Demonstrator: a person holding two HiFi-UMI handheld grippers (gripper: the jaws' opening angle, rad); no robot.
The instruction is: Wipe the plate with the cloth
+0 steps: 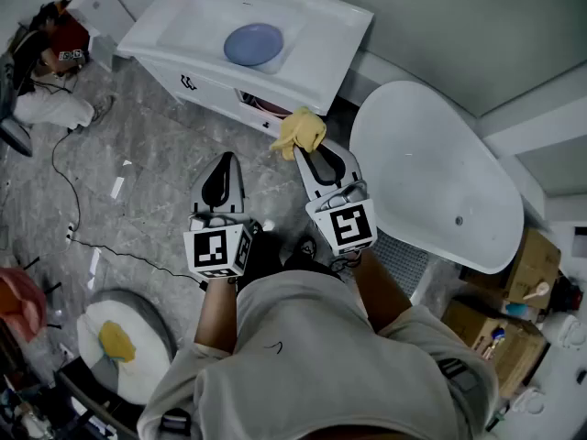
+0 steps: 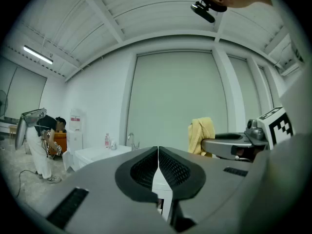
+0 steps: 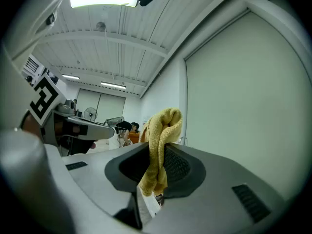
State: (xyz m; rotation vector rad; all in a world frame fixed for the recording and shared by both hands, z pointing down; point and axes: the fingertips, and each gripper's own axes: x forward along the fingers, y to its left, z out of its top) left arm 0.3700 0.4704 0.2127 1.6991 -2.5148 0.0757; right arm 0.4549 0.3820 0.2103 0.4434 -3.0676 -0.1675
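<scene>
A person stands on a grey floor facing a white sink (image 1: 307, 62), holding a gripper out level in each hand. A blue plate (image 1: 254, 44) lies in the sink's basin, well apart from both grippers. The right gripper (image 1: 310, 152) has its fingers pinching a yellow cloth (image 1: 299, 129), which bunches up above them. The left gripper (image 1: 224, 158) has its fingers pressed together on nothing. This looks like the approach: the cloth is taken, but the plate is not yet reached. Next, the right gripper needs to travel over the sink's front edge and tip down until the cloth meets the plate.
</scene>
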